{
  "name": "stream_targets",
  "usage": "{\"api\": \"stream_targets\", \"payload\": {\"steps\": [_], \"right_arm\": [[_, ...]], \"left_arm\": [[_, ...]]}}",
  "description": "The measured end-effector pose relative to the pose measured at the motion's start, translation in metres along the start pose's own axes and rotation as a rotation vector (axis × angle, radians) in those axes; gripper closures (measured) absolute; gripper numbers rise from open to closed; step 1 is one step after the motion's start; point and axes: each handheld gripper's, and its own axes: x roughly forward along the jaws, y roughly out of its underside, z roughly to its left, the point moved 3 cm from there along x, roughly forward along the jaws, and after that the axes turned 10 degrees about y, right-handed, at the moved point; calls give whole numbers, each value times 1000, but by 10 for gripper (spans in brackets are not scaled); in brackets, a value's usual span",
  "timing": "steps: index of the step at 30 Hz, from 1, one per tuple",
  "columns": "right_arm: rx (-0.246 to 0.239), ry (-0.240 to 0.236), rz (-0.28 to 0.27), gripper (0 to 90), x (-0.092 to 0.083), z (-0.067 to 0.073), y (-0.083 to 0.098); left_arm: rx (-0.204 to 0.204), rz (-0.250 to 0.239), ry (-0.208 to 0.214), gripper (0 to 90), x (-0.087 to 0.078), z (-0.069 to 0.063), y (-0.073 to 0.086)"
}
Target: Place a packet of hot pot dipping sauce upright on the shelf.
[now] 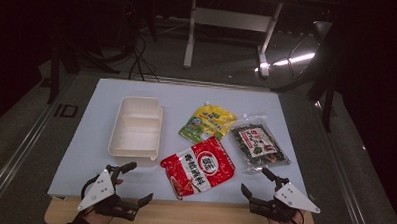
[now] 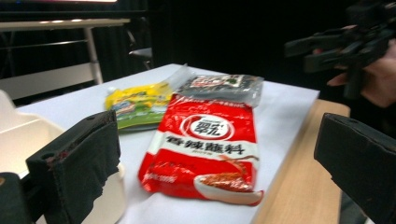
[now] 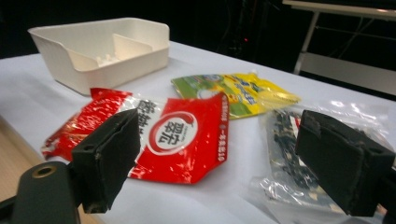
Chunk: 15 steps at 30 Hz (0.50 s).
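Note:
A red sauce packet [image 1: 198,167] [image 2: 205,144] [image 3: 159,135] lies near the front middle of the white table [image 1: 187,94]. Behind it lie a yellow-green packet [image 1: 207,122] [image 2: 135,103] [image 3: 238,93] and a clear bag of dark dried food [image 1: 259,142] [image 2: 222,86] [image 3: 289,154]. A white divided tray [image 1: 136,130] [image 3: 105,46] stands to the left. My left gripper [image 1: 139,185] [image 2: 215,168] is open at the front left, holding nothing. My right gripper [image 1: 256,181] [image 3: 217,158] is open at the front right, also bare.
A wooden strip [image 1: 183,214] runs along the table's front edge. Behind the table stand a white desk frame [image 1: 229,23] and dark chair legs [image 1: 327,91] on grey floor. Cables [image 1: 138,60] trail at the back left.

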Motion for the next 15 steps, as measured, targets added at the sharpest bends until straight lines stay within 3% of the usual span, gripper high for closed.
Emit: {"api": "stream_targets", "payload": {"steps": [5,8,11,15], "right_arm": [[-15,-3,-20,137,-6,5,-6],[-43,23,-39,134,-11,9,-15],[-76,15,-56,135,-14,13,-27],[-96,-7,-51,131,-16,16,-39]], "left_arm": [[10,-4,-14,13,-1,0,0],[9,-9,-14,13,1,0,-1],[-11,-7,-6,13,3,1,1],[-8,-14,2,13,4,-2,0]]}}
